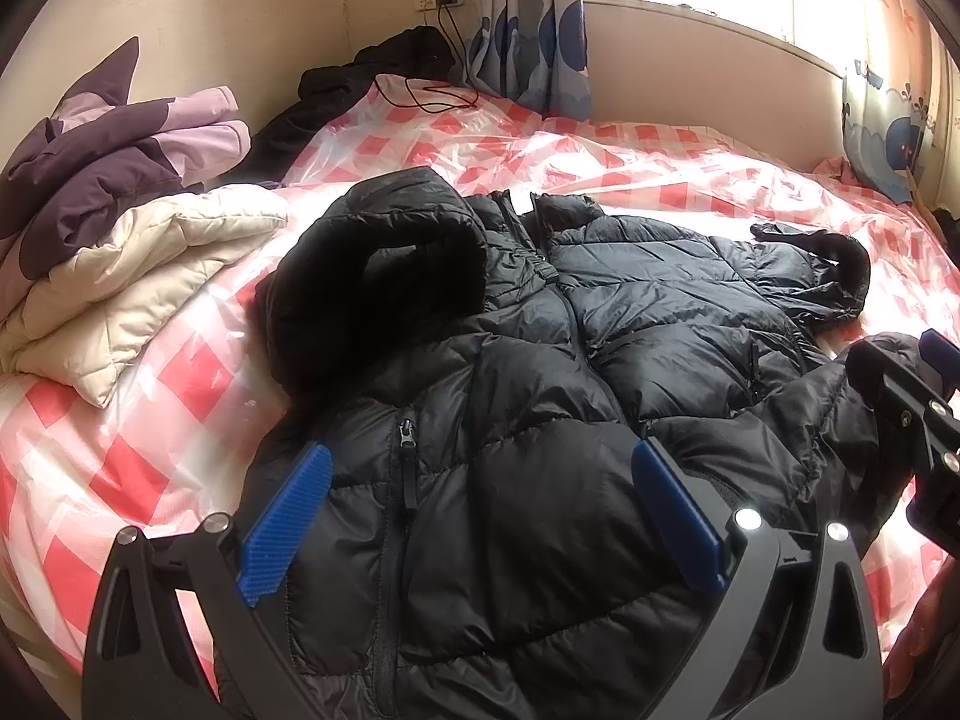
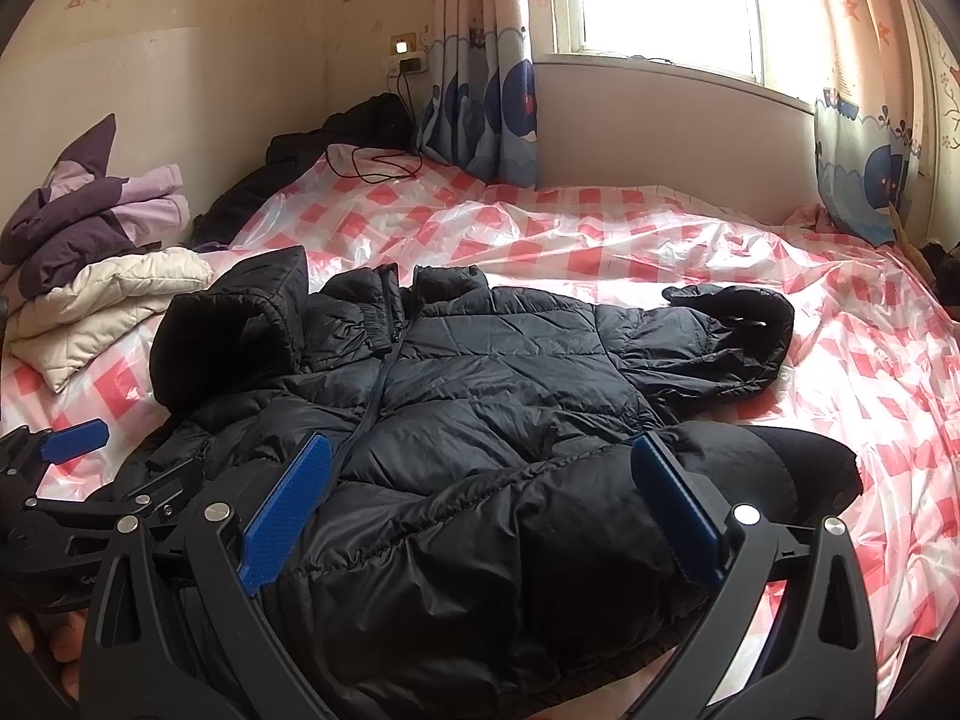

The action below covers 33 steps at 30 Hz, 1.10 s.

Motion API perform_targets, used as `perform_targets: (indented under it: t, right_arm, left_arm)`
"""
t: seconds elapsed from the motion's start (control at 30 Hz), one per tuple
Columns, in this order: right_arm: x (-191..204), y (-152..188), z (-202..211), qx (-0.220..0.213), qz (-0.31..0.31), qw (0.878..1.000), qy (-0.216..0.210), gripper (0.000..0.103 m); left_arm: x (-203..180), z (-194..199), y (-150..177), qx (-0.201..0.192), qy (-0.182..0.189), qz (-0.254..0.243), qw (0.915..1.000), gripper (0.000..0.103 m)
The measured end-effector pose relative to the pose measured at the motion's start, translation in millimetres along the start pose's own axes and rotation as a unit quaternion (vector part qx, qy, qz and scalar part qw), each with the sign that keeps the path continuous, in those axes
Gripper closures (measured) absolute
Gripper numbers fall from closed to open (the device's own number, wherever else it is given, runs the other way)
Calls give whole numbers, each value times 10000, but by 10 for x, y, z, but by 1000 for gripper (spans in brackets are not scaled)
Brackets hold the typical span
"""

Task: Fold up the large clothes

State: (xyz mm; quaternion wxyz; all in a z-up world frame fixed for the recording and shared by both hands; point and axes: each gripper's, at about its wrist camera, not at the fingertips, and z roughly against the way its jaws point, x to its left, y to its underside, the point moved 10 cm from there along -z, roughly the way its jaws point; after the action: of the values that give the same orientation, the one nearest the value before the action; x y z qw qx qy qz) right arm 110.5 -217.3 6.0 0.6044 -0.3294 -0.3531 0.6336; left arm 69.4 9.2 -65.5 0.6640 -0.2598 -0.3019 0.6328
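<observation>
A black hooded puffer jacket point(image 1: 540, 360) lies front-up on the bed, its hood point(image 1: 384, 276) to the left and one sleeve point(image 1: 810, 276) stretched right. My left gripper point(image 1: 480, 504) is open over the jacket's near hem, beside the pocket zip, with its blue pads point(image 1: 288, 516) wide apart. In the right wrist view the same jacket point(image 2: 480, 390) fills the middle. My right gripper point(image 2: 480, 504) is open above the near right part, where a sleeve point(image 2: 780, 468) lies folded in. Each gripper shows in the other's view: the right gripper point(image 1: 918, 402), the left gripper point(image 2: 60, 456).
The bed point(image 1: 150, 396) is covered by a pink-checked plastic sheet. A cream quilted garment point(image 1: 138, 276) and purple clothes point(image 1: 108, 162) are piled at the left. Dark clothing point(image 1: 384, 60) and a black cable point(image 1: 426, 96) lie at the far corner, below a curtained window point(image 2: 660, 0).
</observation>
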Motion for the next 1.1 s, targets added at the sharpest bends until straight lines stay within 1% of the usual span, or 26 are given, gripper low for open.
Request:
perform_targets:
  t: [0.83,1.1]
  right_arm:
    - [0,4,-3,2,3,10000,16,6]
    - [-32,0,16,-61,3,10000,48,6]
  left_arm:
    - [-22,-10,4,13,0,-2,10000,7]
    - [-61,-40,61,52,33,-33,10000,7]
